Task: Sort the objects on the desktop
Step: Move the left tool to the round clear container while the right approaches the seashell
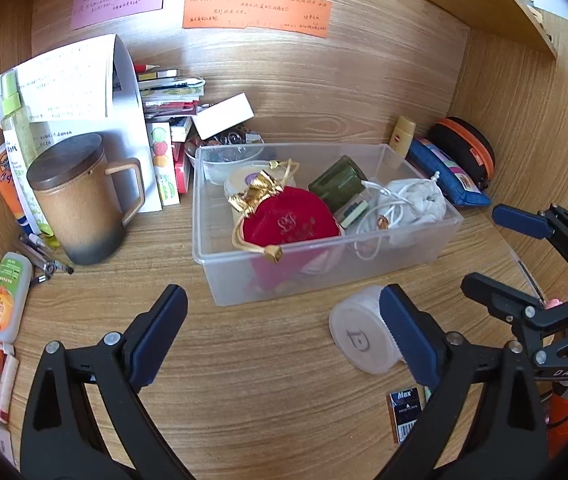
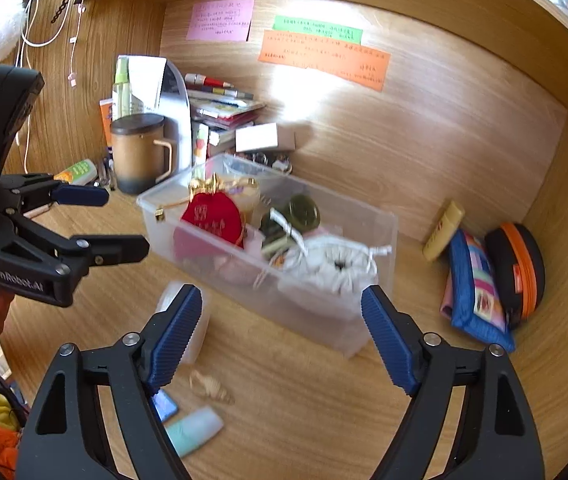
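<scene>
- Presently, at far left on the surface (image 1: 244, 380): a squeeze bottle (image 1: 6, 298) lying flat, pens (image 1: 40, 254) beside it, and a lidded brown mug (image 1: 80, 200) upright in front of a leaning stack of papers and books (image 1: 164, 112).
- Left gripper (image 1: 284, 340): fingers wide apart, holding nothing, hovering over bare surface in front of the bin.
- Centre: a clear plastic bin (image 1: 404, 252) stands on the surface. Inside, left to right: a red pouch (image 1: 290, 220) with gold cord against the front wall, a green jar (image 1: 338, 182) tilted behind it, a white drawstring bag (image 1: 412, 204) at the right end.
- White roll (image 1: 358, 330): on its side on the surface, outside the bin, just in front of its right front corner, close to the left gripper's right finger; whether they touch cannot be told.
- Small dark packet (image 1: 404, 414) lies flat nearer the camera.
- Right gripper (image 2: 282, 336): fingers wide apart, empty, pointed at the bin's near wall. Right wrist view is blurred.
- Below it: a pale green tube (image 2: 194, 428) and a small tan item (image 2: 210, 388), unidentifiable.
- Far right, against the wall: a yellow bottle (image 2: 444, 230), a blue pouch (image 2: 476, 288), a black-and-orange case (image 2: 518, 268), side by side and touching.
</scene>
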Tool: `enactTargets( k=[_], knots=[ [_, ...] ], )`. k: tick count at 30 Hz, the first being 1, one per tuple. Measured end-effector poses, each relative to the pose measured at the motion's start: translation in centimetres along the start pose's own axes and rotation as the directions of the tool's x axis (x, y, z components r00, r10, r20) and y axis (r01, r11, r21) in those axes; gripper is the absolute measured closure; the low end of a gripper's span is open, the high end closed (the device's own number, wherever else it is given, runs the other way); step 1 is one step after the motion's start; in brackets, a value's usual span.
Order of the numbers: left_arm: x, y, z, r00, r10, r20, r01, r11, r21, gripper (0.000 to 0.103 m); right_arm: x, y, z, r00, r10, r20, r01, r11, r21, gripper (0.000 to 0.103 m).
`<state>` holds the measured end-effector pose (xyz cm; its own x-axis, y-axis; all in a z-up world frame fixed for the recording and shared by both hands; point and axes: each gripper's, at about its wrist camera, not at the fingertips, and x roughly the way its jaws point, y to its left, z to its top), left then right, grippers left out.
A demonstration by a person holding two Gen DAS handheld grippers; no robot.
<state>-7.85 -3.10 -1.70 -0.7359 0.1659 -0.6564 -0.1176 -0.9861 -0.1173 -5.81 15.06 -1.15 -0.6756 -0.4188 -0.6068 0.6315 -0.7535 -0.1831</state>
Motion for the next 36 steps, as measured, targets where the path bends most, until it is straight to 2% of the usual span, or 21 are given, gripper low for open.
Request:
enactTargets(
  k=[11,18,23,29,36],
  knots=[
    [1.1,-2.5,-2.1,0.997,-0.047,-0.059,0.049,0.999,0.022,0.005,1.2,0.2,-4.0,0.994,0.056,-0.096,-0.051,0.997,0.051,0.023],
    [3.2,-4.0,-2.4,0.992,-0.077,-0.100,0.081,0.996,0.040,0.005,2.1,-0.3,-6.0,0.983,0.094,-0.156,-0.080,0.992,0.094,0.023],
    [4.7,-4.1,-2.6,0.982,-0.123,-0.144,0.129,0.991,0.035,0.005,2.8,-0.3,-6.4,0.978,0.121,-0.172,-0.103,0.988,0.111,0.023],
    [6.5,-4.3,-2.5,0.970,-0.146,-0.196,0.154,0.988,0.028,0.005,3.8,0.2,-6.3,0.975,0.125,-0.185,-0.109,0.990,0.094,0.023],
    [7.4,-4.6,-2.2,0.972,-0.127,-0.199,0.138,0.990,0.040,0.005,4.5,0.1,-6.0,0.969,0.153,-0.193,-0.132,0.984,0.116,0.023]
  ],
)
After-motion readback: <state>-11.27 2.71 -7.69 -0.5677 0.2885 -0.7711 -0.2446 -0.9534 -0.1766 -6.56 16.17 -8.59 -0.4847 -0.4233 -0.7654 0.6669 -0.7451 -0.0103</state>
